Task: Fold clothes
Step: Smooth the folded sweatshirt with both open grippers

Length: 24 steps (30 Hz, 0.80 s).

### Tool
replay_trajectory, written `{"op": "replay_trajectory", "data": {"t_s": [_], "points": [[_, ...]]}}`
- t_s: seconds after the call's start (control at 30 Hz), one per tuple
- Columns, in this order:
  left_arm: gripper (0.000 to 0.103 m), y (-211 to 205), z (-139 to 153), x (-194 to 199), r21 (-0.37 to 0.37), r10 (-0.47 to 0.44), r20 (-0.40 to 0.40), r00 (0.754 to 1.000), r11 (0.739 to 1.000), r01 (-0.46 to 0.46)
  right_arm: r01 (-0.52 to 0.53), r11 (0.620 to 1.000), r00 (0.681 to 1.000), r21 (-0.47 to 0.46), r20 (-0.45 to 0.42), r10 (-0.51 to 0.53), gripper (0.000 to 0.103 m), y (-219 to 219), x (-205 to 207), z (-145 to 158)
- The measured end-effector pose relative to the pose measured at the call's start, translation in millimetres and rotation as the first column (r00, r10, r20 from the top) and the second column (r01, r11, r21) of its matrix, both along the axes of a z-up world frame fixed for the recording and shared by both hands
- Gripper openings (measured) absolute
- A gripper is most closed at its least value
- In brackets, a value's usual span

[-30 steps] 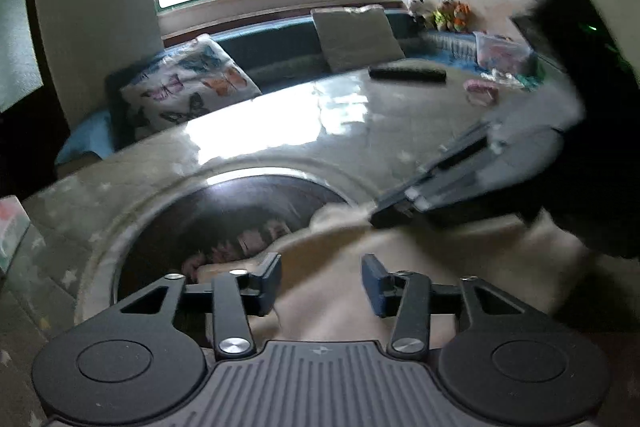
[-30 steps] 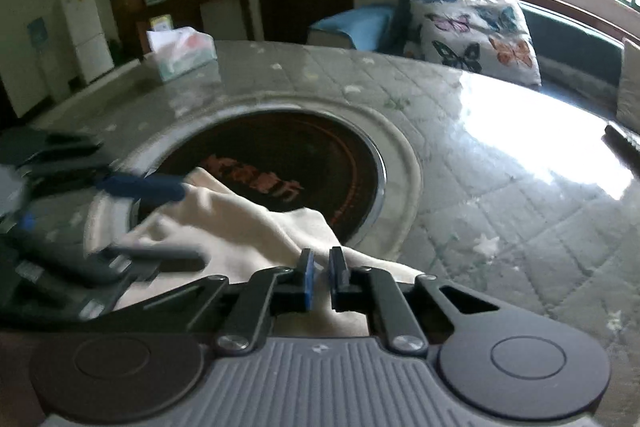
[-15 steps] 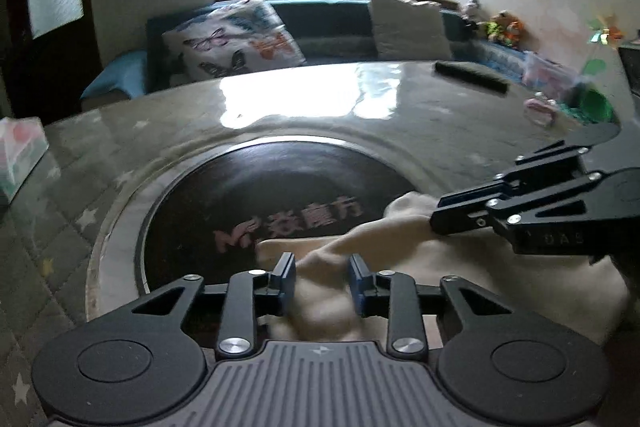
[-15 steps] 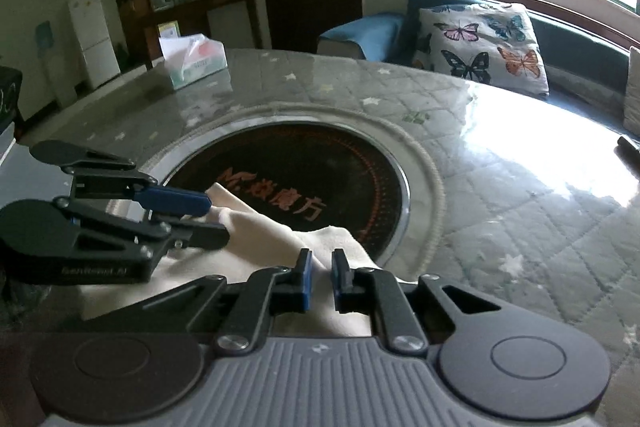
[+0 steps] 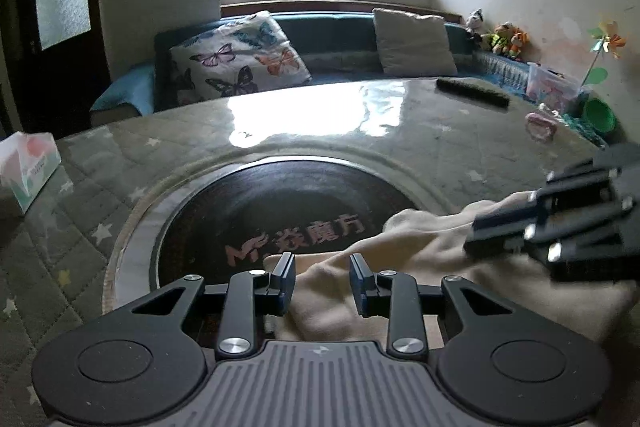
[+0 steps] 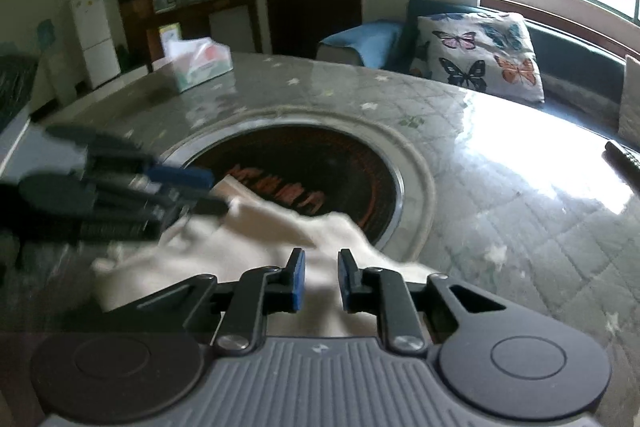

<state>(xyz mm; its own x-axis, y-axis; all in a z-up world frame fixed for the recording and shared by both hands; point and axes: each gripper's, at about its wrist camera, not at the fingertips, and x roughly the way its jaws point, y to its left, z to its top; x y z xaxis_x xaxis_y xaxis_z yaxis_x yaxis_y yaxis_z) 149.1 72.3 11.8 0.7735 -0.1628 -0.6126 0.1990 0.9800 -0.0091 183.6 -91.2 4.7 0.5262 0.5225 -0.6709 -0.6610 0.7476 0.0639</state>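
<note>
Now, by label —
Garment: cream cloth [image 5: 404,267] bunched at the near edge of the round table [image 5: 320,115]; partly over its dark centre disc [image 5: 280,203]
Left gripper [image 5: 322,281]: jaws parted, cloth lying between them — nothing pinched
Right gripper [image 6: 321,281]: jaws narrowly parted over the cloth; not clamped
Far left: tissue box [image 5: 28,167]

tissue box [image 5: 28,167] far left, remote [image 5: 472,91] far

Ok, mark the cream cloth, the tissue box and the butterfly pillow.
cream cloth [image 5: 404,259]: left wrist view, rumpled middle.
tissue box [image 6: 202,65]: right wrist view, side face.
butterfly pillow [image 5: 236,57]: left wrist view, printed front.
</note>
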Motion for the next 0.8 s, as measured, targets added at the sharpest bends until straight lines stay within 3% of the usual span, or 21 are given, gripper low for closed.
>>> {"op": "replay_trajectory", "data": {"t_s": [0.13,0.37,0.63,0.8], "points": [[0.033,-12.2,1.8,-5.4,-0.001,-0.037,0.006,0.999,0.999,0.037,-0.034,0.999,0.999,-0.030,0.034,0.035,0.019,2.8,-24.1,-5.1],[0.033,-25.2,-5.5,-8.8,0.011,-0.063,-0.013,0.998,0.998,0.063,-0.049,0.999,0.997,0.000,0.056,0.049,0.022,-4.2,-43.5,-4.8],[0.034,-42.4,-14.6,-15.5,0.067,-0.118,-0.016,0.993,0.991,0.119,0.186,0.980,0.982,0.064,-0.016,-0.186,0.022,-47.5,-5.1,-8.7],[0.041,-55.2,-13.4,-18.4,0.065,-0.158,-0.009,0.987,0.985,0.158,0.264,0.962,0.964,0.067,0.002,-0.265,0.022,-67.5,0.7,-6.3]]}}
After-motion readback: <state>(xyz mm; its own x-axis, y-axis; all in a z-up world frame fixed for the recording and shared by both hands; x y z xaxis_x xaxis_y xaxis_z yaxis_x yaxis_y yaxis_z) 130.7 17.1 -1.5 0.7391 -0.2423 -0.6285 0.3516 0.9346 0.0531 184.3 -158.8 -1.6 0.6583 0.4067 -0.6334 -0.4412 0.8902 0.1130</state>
